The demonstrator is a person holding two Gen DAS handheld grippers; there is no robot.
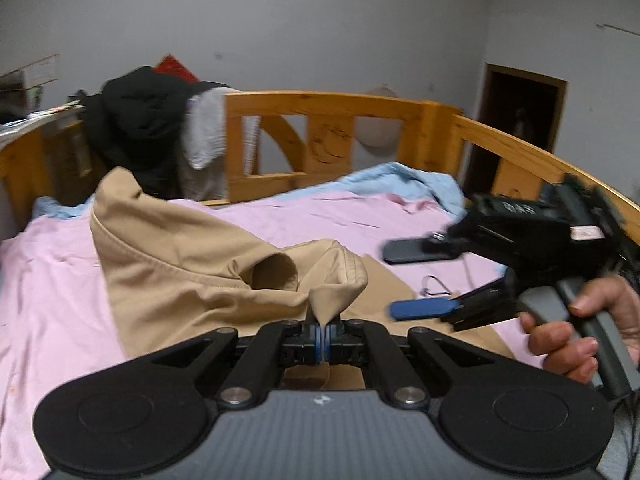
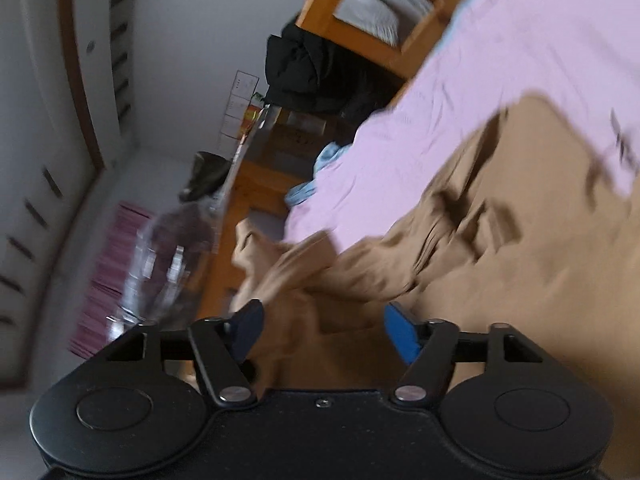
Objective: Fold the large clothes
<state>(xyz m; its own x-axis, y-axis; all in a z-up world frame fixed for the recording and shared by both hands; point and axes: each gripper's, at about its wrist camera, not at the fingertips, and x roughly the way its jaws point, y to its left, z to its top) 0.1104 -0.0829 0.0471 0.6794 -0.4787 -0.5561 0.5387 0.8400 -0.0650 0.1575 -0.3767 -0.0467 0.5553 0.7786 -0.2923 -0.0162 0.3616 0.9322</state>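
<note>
black linkage tool (image 1: 322, 334) with blue pads, silver screws, grey handle

I count one tan garment (image 1: 180, 264) on one pink sheet (image 1: 52, 300), with one light blue cloth (image 1: 404, 178) at its far edge. I count one wooden bed frame (image 1: 320, 104), with one black garment (image 1: 136, 120) and one grey-white cloth (image 1: 206, 128) draped over it. I count two grippers: the left gripper (image 1: 322, 330) and the right gripper (image 1: 412, 276), two fingers (image 1: 420, 307) each. I see one hand (image 1: 580, 332). One dark doorway (image 1: 520, 120). One clear bottle (image 2: 172, 248), blurred.
</note>
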